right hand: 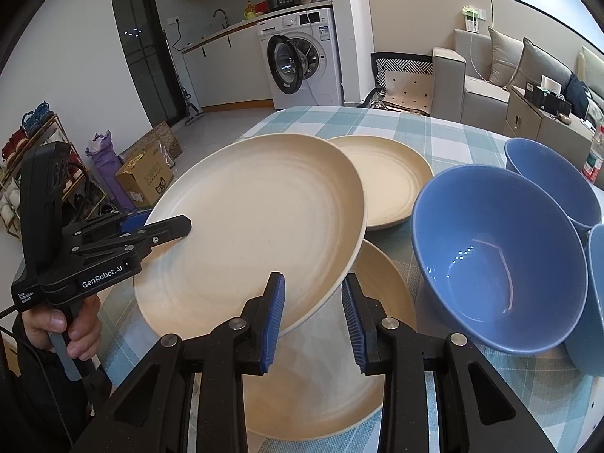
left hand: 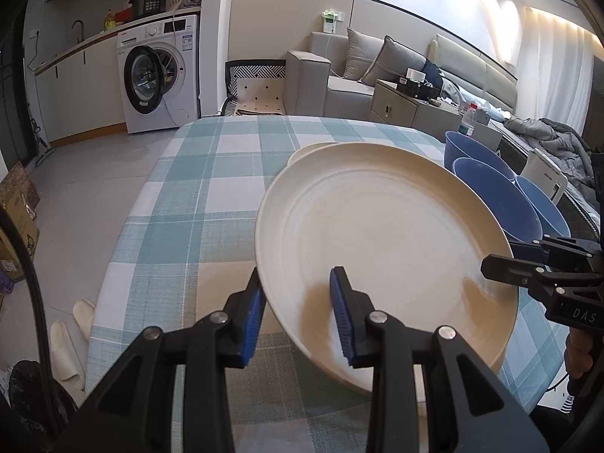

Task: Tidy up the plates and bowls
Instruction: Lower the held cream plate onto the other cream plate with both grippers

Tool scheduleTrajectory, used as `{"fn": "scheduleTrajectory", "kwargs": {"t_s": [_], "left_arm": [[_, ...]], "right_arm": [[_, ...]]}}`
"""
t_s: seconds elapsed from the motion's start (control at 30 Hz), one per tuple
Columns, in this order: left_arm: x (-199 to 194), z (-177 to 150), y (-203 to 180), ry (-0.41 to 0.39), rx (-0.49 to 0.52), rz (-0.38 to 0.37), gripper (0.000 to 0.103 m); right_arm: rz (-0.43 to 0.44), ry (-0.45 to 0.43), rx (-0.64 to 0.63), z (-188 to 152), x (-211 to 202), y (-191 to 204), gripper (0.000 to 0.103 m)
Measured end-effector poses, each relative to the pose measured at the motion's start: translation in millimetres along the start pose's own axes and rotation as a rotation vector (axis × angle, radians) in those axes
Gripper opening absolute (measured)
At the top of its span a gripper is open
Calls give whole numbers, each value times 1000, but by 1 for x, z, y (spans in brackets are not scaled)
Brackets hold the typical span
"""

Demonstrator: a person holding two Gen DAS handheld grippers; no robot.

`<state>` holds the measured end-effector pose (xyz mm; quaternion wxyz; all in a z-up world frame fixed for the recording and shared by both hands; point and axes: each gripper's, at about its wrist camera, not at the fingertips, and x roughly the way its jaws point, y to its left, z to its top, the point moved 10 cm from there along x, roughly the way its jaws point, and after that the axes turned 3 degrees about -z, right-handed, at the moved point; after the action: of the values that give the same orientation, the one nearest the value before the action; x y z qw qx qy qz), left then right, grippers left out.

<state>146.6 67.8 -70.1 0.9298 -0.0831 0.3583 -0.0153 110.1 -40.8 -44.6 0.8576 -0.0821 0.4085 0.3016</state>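
- A round cream plate (right hand: 249, 226), matte and faintly speckled with shallow rings in its well, is held tilted above the checked tablecloth (left hand: 196, 196).
- The left gripper (left hand: 298, 313) is clamped on its rim at about 7 o'clock in the left wrist view, ribbed blue pads (left hand: 341, 313) on either face.
- The right gripper (right hand: 313, 321) is likewise closed on the same plate's rim, at about 5 o'clock in its own view.
- A second cream plate (right hand: 332, 385) lies flat below the raised one; a third (right hand: 392, 177) rests further out, at 1 o'clock.
- Three glossy blue bowls stand at 3 o'clock: the nearest bowl (right hand: 498, 249) is deep and round-walled, with two others (right hand: 547, 177) close behind and beside it.
- The woven cloth shows teal, white and grey squares.
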Motion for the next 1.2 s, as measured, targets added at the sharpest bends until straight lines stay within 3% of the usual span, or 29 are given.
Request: {"fn": "scheduleTrajectory", "kwargs": {"t_s": [1.2], "left_arm": [[14, -23, -35, 83, 123, -23, 33]], "right_arm": [[-57, 42, 39, -40, 1, -19, 33]]}}
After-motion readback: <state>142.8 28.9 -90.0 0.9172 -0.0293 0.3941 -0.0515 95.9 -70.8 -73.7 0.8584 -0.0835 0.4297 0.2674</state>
